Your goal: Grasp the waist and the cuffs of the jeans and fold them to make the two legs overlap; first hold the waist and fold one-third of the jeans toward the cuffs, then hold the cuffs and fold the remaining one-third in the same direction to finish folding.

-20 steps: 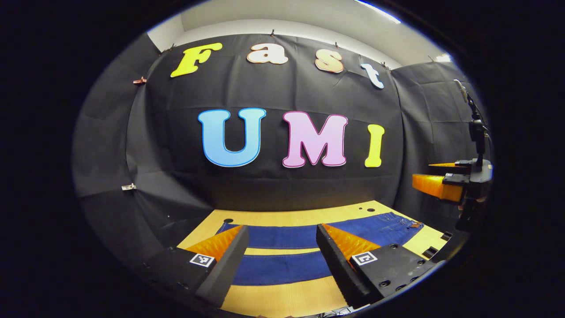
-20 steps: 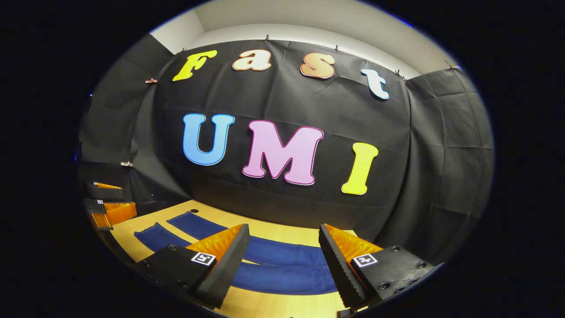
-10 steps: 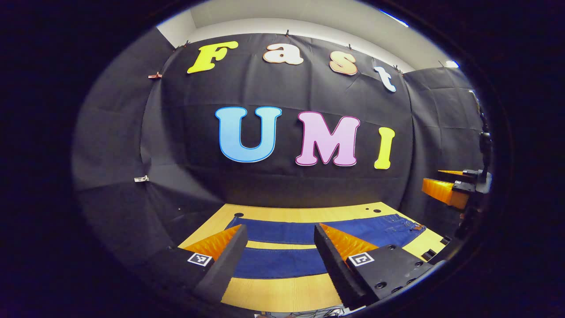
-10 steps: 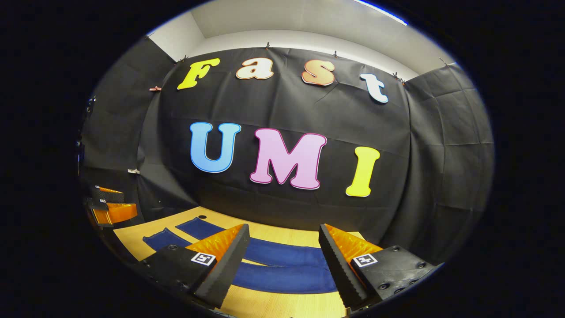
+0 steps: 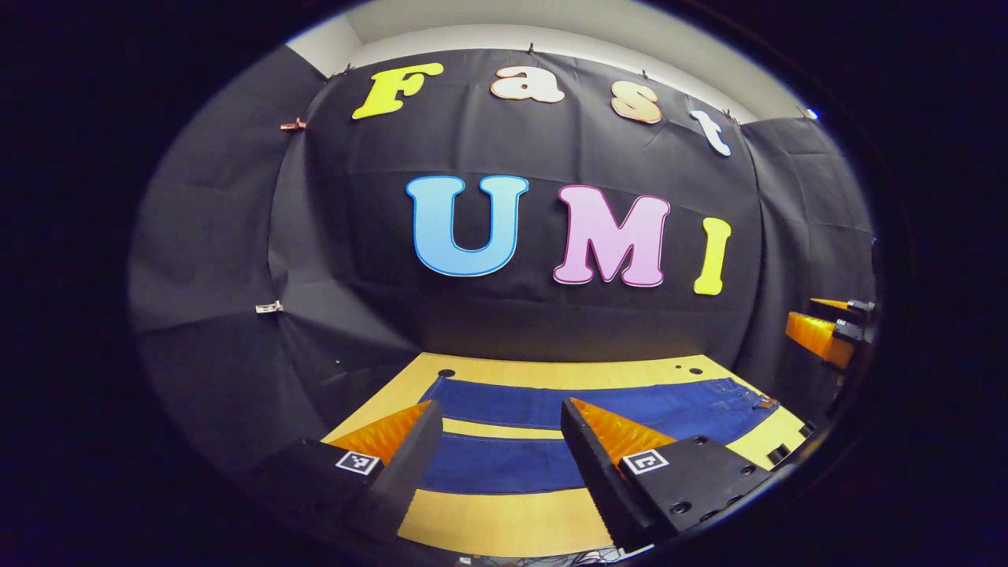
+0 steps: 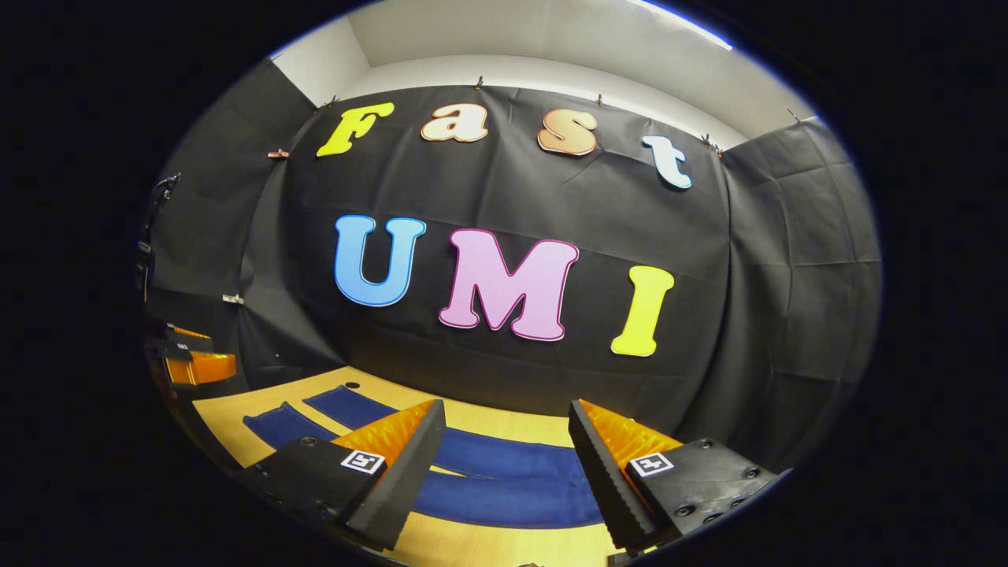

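Note:
Dark blue jeans point(image 5: 543, 409) lie flat on a light wooden table point(image 5: 504, 524), legs spread apart, waist point(image 5: 744, 398) at the right in the left gripper view. My left gripper point(image 5: 500, 413) hovers open above the near leg with nothing between its fingers. Off at the right edge of that view sits my right gripper point(image 5: 827, 331). In the right gripper view the jeans point(image 6: 504, 453) run across the table point(image 6: 236, 409), cuffs point(image 6: 315, 405) toward the left. My right gripper point(image 6: 508, 413) stands open above them, holding nothing. The left gripper point(image 6: 189, 358) appears at the far left.
Black cloth walls close the booth behind and on both sides of the table. Small round holes point(image 5: 446, 372) mark the tabletop near its far edge. A strip of bare wood lies between the two legs.
Both grippers have stayed open. The left gripper's view has swung slightly left, so the jeans and the right gripper sit farther right. The right gripper barely moved.

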`<state>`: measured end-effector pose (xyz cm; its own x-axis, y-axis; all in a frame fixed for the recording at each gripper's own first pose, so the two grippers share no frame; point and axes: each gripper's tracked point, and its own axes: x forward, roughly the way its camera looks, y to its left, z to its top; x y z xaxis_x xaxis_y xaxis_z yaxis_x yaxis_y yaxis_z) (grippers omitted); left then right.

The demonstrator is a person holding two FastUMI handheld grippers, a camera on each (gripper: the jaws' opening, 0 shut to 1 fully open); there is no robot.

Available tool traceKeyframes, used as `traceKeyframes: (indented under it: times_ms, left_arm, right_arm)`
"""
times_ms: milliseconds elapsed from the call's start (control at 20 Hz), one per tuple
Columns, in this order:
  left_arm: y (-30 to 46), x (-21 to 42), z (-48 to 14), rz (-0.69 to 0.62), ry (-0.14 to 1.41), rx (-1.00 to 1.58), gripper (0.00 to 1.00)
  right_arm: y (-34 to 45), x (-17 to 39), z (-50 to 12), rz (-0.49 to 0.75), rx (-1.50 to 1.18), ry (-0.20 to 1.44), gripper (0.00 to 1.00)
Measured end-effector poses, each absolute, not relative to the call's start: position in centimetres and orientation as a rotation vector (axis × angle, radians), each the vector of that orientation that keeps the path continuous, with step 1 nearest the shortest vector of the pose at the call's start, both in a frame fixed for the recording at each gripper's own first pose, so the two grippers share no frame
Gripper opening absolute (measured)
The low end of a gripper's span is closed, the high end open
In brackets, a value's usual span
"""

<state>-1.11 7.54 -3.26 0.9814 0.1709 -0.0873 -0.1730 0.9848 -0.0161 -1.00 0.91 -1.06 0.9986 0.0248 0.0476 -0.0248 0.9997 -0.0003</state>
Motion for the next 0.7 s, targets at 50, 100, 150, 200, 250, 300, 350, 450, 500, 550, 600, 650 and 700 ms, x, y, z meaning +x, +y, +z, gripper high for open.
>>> traceKeyframes:
  times_ms: [50, 100, 150, 200, 250, 300, 350, 450, 500, 550, 600, 650, 700]
  left_arm:
    - [9.1, -0.8, -4.1, 0.190, 0.110, 0.012, 0.96]
    - [10.8, -0.5, -5.1, 0.207, 0.132, 0.050, 0.97]
    - [12.5, -0.2, -5.9, 0.221, 0.155, 0.091, 0.97]
    - [14.5, 0.2, -6.5, 0.238, 0.165, 0.137, 0.97]
    - [16.6, 0.7, -6.9, 0.250, 0.168, 0.183, 0.98]
    - [18.7, 1.5, -7.9, 0.260, 0.192, 0.227, 0.98]
    - [20.7, 2.3, -9.1, 0.253, 0.237, 0.283, 0.98]
    - [23.7, 3.4, -11.6, 0.196, 0.330, 0.465, 0.98]
    - [24.6, 3.7, -13.0, 0.130, 0.370, 0.575, 0.98]
    - [25.3, 4.1, -14.6, 0.057, 0.417, 0.676, 0.98]
    - [25.4, 4.2, -16.7, -0.017, 0.474, 0.753, 0.98]
    - [25.6, 4.2, -18.6, -0.074, 0.529, 0.813, 0.98]
    - [26.1, 4.6, -21.2, -0.139, 0.585, 0.884, 0.98]
  right_arm:
    - [1.3, -0.6, -1.4, 0.039, 0.006, -0.038, 0.96]
    - [1.4, -0.2, -1.7, 0.049, 0.010, -0.032, 0.96]
    - [1.6, 0.4, -1.9, 0.059, 0.011, -0.026, 0.96]
    - [1.7, 0.8, -2.2, 0.066, 0.008, -0.019, 0.96]
    - [1.7, 1.2, -2.7, 0.069, 0.007, -0.006, 0.94]
    - [1.8, 1.5, -3.0, 0.073, 0.011, 0.007, 0.96]
    - [2.0, 1.7, -3.3, 0.080, 0.016, 0.018, 0.96]
    - [2.3, 2.0, -4.0, 0.097, 0.023, 0.042, 0.96]
    - [2.6, 2.0, -4.6, 0.115, 0.037, 0.058, 0.96]
    - [2.8, 2.0, -4.9, 0.124, 0.049, 0.069, 0.96]
    - [2.5, 2.0, -5.2, 0.116, 0.053, 0.074, 0.96]
    - [2.2, 2.2, -5.6, 0.108, 0.053, 0.078, 0.96]
    - [1.9, 2.5, -6.4, 0.098, 0.047, 0.088, 0.96]
